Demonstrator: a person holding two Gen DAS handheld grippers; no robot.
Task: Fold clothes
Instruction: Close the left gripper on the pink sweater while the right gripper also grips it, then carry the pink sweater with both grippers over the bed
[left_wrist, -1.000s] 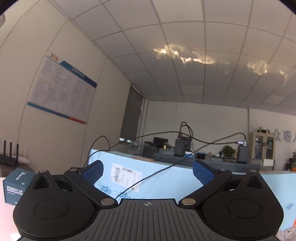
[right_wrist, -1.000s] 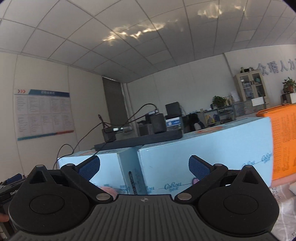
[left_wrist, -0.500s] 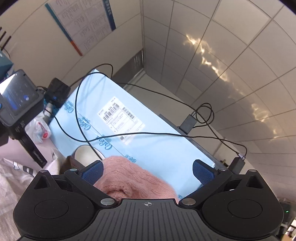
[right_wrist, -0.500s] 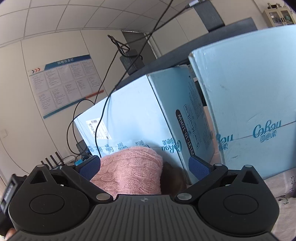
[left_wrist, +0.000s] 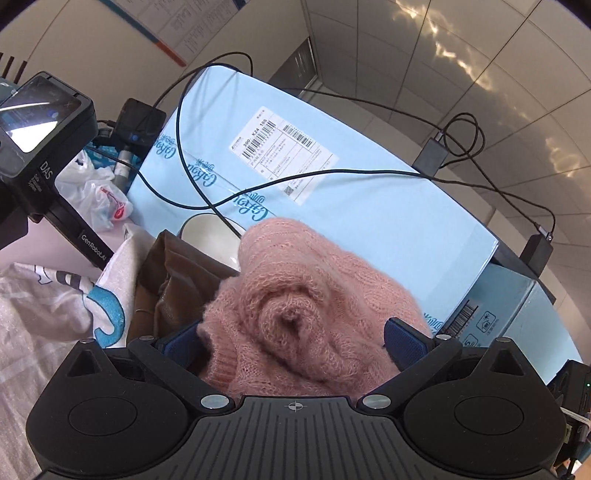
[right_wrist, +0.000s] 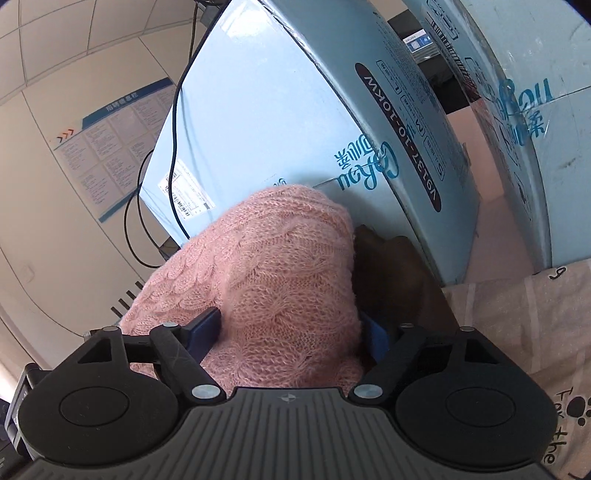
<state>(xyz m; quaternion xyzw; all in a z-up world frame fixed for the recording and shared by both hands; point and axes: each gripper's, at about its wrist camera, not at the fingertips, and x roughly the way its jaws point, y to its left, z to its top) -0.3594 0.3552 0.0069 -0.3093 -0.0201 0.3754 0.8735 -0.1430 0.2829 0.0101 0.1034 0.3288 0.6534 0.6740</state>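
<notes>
A bunched pink cable-knit sweater (left_wrist: 306, 280) lies on a brown garment (left_wrist: 177, 269) in front of light blue cartons. My left gripper (left_wrist: 293, 345) is open, and the sweater's rolled hem bulges between its blue pads (left_wrist: 404, 349) without being pinched. In the right wrist view the same sweater (right_wrist: 273, 258) fills the middle. There my right gripper (right_wrist: 290, 328) has its fingers (right_wrist: 205, 326) drawn in, pressing the knit from both sides. The brown garment (right_wrist: 399, 266) shows just right of the sweater.
Tall light blue cartons (left_wrist: 332, 192) (right_wrist: 280, 122) stand close behind the clothes, with black cables (left_wrist: 192, 122) draped over them. A black device (left_wrist: 40, 122) and a plastic bag (left_wrist: 99, 195) sit at the left. White printed cloth (left_wrist: 55, 295) (right_wrist: 517, 332) covers the surface.
Both grippers have tipped down from facing the room and ceiling and moved onto the pink sweater. The right gripper's fingers have narrowed onto the knit; the left gripper's stay wide.
</notes>
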